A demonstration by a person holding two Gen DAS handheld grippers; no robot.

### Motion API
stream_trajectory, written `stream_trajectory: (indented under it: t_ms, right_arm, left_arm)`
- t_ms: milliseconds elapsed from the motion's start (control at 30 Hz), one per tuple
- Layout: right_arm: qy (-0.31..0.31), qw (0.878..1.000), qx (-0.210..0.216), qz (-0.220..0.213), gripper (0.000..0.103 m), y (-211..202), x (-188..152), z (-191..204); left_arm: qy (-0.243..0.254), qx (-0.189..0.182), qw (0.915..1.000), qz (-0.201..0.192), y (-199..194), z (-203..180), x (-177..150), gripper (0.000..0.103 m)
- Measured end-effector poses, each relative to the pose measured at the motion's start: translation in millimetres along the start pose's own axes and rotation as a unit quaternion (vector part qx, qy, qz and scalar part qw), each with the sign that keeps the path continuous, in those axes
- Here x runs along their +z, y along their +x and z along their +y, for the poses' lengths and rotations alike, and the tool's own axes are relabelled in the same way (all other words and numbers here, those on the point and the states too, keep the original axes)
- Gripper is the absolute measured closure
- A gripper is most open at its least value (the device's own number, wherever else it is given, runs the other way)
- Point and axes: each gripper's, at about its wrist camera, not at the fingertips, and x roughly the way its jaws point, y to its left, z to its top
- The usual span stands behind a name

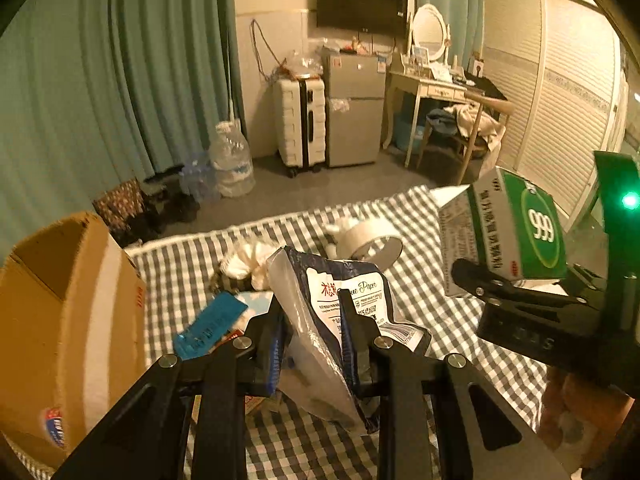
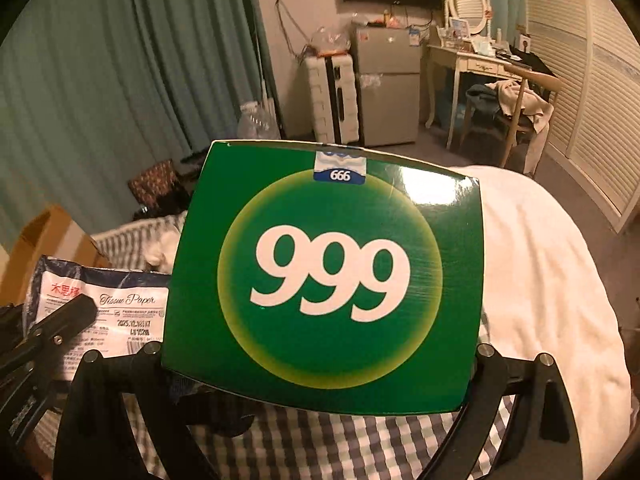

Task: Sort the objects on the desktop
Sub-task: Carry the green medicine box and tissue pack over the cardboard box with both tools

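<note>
My left gripper (image 1: 310, 320) is shut on a tissue paper pack (image 1: 340, 312), dark blue and clear plastic, held above the checked cloth (image 1: 312, 444). The pack also shows at the left of the right wrist view (image 2: 108, 304). My right gripper (image 2: 320, 360) is shut on a green "999" medicine box (image 2: 328, 276), which fills that view; its fingertips are hidden behind the box. In the left wrist view the box (image 1: 516, 232) and the right gripper (image 1: 516, 280) are at the right, raised above the cloth.
An open cardboard box (image 1: 68, 320) stands at the left. On the cloth lie a tape roll (image 1: 372, 240), a white cloth bundle (image 1: 248, 260) and a blue packet (image 1: 212, 324). A white duvet (image 2: 540, 280) lies at the right. Beyond are curtains, suitcase, fridge and dressing table.
</note>
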Motion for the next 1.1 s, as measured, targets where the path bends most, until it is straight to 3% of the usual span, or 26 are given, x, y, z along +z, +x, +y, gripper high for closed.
stream_trajectory:
  t_ms: [267, 600, 967, 1100]
  right_arm:
    - [-0.01, 0.998, 0.003, -0.07, 0.009, -65.0, 10.2, -0.7]
    - [-0.04, 0.986, 0.002, -0.161, 0.009, -146.4, 4.9, 13.5]
    - [-0.007, 0.986, 0.006, -0.168, 0.008, -152.5, 9.5, 8.2]
    - [0.008, 0.989, 0.013, -0.15, 0.008, -146.2, 14.9, 5.7]
  left_arm:
    - [0.009, 0.022, 0.9981, -0.057, -49.9, -8.2, 11.4, 0.079]
    - [0.008, 0.031, 0.9947, -0.098, -89.6, -15.8, 16.5, 0.079]
    - [-0.009, 0.047, 0.9928, -0.11, -94.0, 2.8, 16.0, 0.079]
    - [-0.022, 0.055, 0.9909, -0.121, -104.7, 18.3, 13.9, 0.079]
